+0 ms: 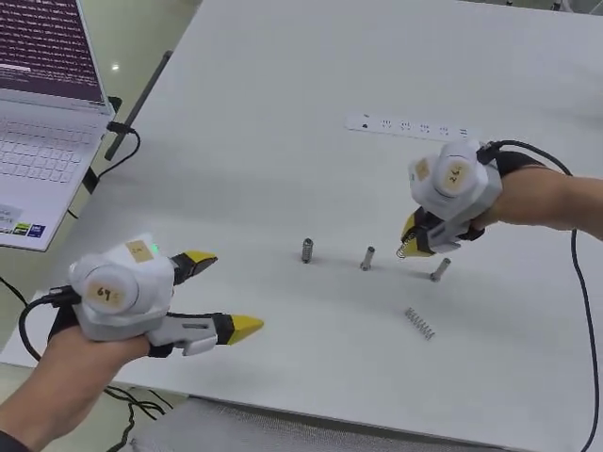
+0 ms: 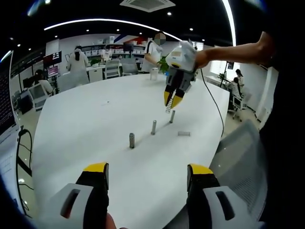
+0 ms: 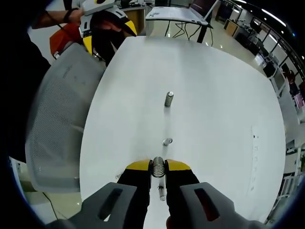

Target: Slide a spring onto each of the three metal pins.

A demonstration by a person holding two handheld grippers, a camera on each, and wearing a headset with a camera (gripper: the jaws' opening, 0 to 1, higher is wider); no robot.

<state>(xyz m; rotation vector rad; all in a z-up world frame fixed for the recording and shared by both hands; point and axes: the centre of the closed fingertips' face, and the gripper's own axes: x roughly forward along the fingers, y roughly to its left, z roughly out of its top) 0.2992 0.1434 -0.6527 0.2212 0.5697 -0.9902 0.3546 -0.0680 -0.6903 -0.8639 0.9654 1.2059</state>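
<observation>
Right gripper [image 1: 413, 247] pinching a held spring [image 1: 403, 250] by the row of pins; left gripper [image 1: 224, 292] wide open and empty.

The right gripper's jaws are closed tight on the held spring, just above the table [image 1: 283, 141] and between the middle pin [image 1: 367, 258] and the right-hand pin [image 1: 440, 269], both bare. The left-hand pin [image 1: 307, 256] already carries a fitted spring [image 1: 307, 247]. The row stands nearer the table's front edge, and a loose spring [image 1: 419, 323] lies closer still to that edge. The left gripper hovers by the front left corner. A power strip [image 1: 412, 127] lies toward the far edge.
</observation>
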